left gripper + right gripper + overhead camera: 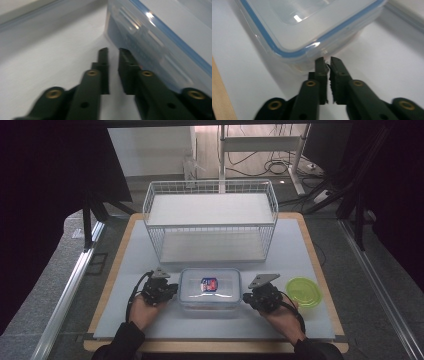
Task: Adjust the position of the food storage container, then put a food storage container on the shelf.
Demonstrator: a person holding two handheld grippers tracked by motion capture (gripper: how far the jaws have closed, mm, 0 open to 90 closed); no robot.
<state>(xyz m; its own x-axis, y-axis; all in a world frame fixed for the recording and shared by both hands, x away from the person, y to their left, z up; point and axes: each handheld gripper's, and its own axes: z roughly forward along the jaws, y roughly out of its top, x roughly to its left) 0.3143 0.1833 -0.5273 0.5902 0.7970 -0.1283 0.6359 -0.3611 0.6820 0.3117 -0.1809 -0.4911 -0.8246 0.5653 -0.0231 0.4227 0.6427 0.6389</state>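
One red-and-blue label [210, 284], unreadable, tops the clear box [210, 302] between grippers.

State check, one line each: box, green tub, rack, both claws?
Clear rectangular plastic box with blue-rimmed lid: lid on, flat on the table, between the claws.
Round green plastic tub: lidded, upright, right of the box, untouched.
White wire two-tier rack: upright, both shelves bare.
Left claw: jaws nearly closed, empty, beside the box's wall.
Right claw: jaws nearly closed, tips at the box's corner.
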